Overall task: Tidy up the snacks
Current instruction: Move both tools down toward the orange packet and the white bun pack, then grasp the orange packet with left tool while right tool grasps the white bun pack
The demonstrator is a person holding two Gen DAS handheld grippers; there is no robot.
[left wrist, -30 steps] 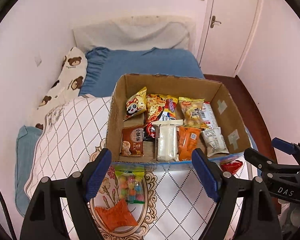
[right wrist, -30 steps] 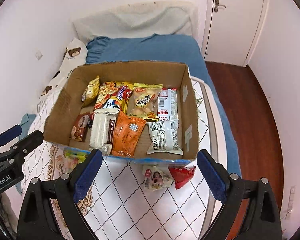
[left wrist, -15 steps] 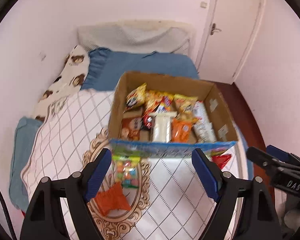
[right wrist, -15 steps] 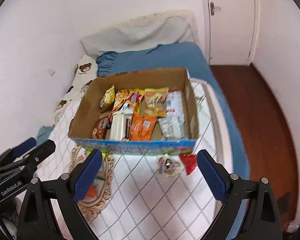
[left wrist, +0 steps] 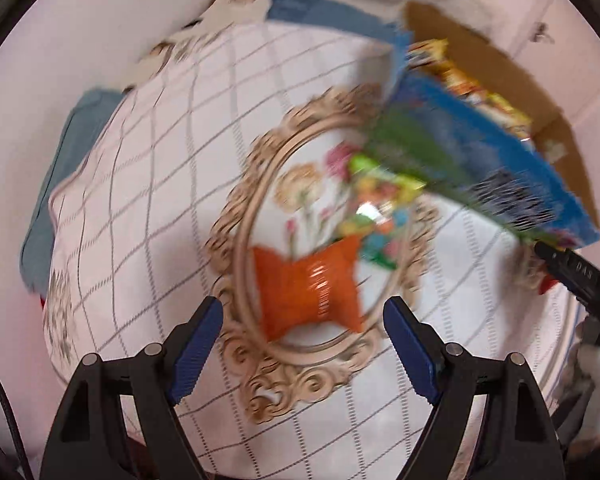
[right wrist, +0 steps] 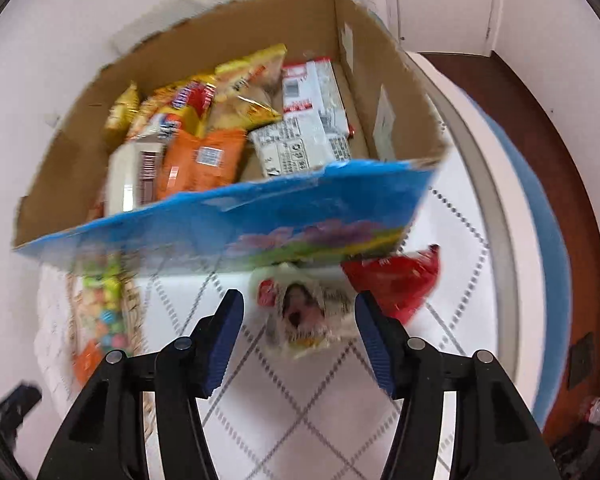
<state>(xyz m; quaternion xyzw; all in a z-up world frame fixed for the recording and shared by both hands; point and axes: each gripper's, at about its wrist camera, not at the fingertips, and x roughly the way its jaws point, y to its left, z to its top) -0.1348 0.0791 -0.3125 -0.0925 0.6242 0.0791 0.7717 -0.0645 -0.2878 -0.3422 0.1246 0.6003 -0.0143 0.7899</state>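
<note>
Left gripper [left wrist: 303, 344]: its jaws are spread and nothing is pinched; it points down at the blanket [left wrist: 148, 184].
Orange packet [left wrist: 306, 286]: it lies on the blanket just ahead of the left fingertips, in line with the gap between them, not touched.
Candy bag [left wrist: 374, 216]: colourful and blurred, it lies beyond the orange packet, its far end against the box.
Right gripper [right wrist: 299, 340]: its jaws are closing; the pads do not press on anything yet.
White packet [right wrist: 306, 312]: it has a picture on the front and lies between the right fingertips, with a gap on both sides.
Red packet [right wrist: 396, 284]: it lies just beyond the right finger, touching the white packet.
Cardboard box [right wrist: 236, 220]: it stands ahead of both grippers, with a blue front wall, and is full of snack packets [right wrist: 220, 128].
</note>
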